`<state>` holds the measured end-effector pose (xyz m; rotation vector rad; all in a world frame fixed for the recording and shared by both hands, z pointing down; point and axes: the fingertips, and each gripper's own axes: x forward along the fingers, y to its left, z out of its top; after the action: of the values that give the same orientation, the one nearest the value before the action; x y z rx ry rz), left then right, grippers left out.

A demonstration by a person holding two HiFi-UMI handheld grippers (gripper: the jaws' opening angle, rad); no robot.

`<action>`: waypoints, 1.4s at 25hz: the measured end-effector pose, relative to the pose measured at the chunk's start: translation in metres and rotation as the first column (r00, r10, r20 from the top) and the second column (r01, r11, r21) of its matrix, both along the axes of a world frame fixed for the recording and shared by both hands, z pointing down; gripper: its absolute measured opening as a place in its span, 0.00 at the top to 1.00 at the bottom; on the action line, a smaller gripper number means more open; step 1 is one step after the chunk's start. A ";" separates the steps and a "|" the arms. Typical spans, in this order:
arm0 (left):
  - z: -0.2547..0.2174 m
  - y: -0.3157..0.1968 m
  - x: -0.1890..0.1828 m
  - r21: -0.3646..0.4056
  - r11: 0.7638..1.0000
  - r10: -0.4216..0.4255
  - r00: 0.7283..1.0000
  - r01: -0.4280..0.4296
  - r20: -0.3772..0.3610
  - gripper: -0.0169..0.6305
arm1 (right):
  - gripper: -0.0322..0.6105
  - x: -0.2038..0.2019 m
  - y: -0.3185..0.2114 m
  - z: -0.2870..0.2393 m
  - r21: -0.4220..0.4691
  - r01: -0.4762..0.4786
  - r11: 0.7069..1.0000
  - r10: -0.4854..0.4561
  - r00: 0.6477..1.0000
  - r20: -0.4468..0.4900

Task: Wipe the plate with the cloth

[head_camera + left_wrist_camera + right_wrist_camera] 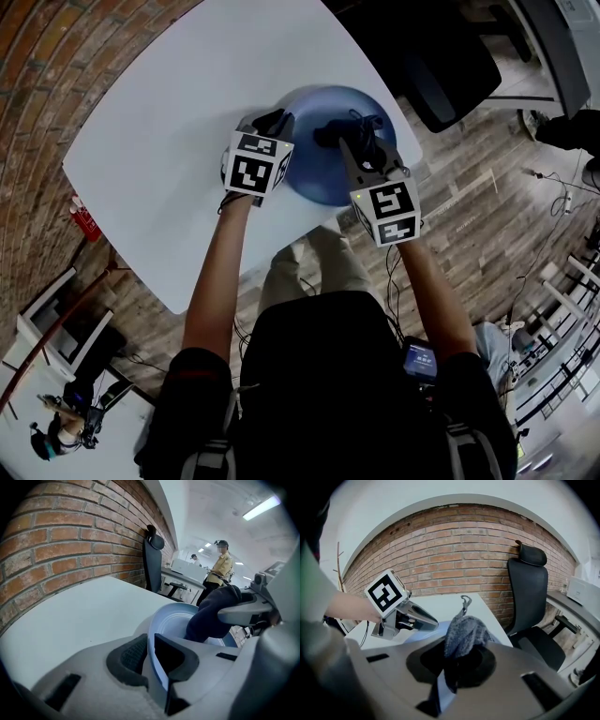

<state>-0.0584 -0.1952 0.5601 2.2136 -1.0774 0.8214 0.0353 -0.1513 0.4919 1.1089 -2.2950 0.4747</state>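
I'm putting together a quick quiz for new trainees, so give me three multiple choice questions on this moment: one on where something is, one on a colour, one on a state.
1. Where is the cloth?
A. On the floor
B. Over the plate, held in the right gripper
C. Draped on the chair

2. What colour is the plate?
A. Blue
B. Red
C. Yellow

3. What is the state of the left gripper?
A. Open, holding nothing
B. Shut on the cloth
C. Shut on the plate's rim

Answers:
1. B: the head view shows the dark cloth above the plate, and the right gripper view shows it between that gripper's jaws.
2. A: the plate is blue in every view.
3. C: the left gripper view shows the rim pinched between its two jaws.
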 end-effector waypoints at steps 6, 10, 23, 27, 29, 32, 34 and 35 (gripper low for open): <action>0.001 0.000 -0.003 -0.008 1.000 -0.002 1.000 0.002 0.009 0.91 | 0.89 0.001 -0.001 0.001 0.003 0.003 1.000 -0.003 1.000 -0.006; 0.001 0.000 -0.002 -0.013 1.000 -0.006 1.000 0.006 0.008 0.92 | 0.89 -0.001 -0.002 0.000 0.012 0.017 1.000 -0.017 1.000 -0.014; 0.002 -0.001 -0.004 -0.020 0.999 -0.033 0.999 0.033 0.011 0.93 | 0.89 -0.002 -0.004 -0.002 0.016 0.064 0.998 -0.063 0.997 -0.032; 0.001 -0.001 -0.004 -0.020 0.999 -0.034 0.999 0.035 0.014 0.93 | 0.89 -0.006 -0.004 0.001 0.032 0.170 0.985 -0.165 0.978 -0.128; 0.001 -0.001 -0.004 -0.021 0.999 -0.035 0.999 0.035 0.015 0.93 | 0.89 -0.006 -0.007 0.000 0.046 0.217 0.975 -0.205 0.960 -0.192; 0.002 -0.002 -0.005 -0.022 0.999 -0.041 0.999 0.041 0.015 0.93 | 0.89 -0.008 -0.011 0.002 0.059 0.276 0.959 -0.251 0.929 -0.273; 0.002 -0.002 -0.005 -0.023 0.999 -0.042 0.999 0.043 0.018 0.93 | 0.89 -0.010 -0.013 0.006 0.060 0.321 0.945 -0.285 0.901 -0.328; 0.002 -0.002 -0.005 -0.023 0.999 -0.042 0.999 0.042 0.021 0.93 | 0.89 -0.011 -0.014 0.008 0.059 0.346 0.937 -0.304 0.884 -0.356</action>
<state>-0.0631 -0.1968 0.5617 2.1607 -1.1144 0.8358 0.0241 -0.1649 0.4995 0.7612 -2.1561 0.0064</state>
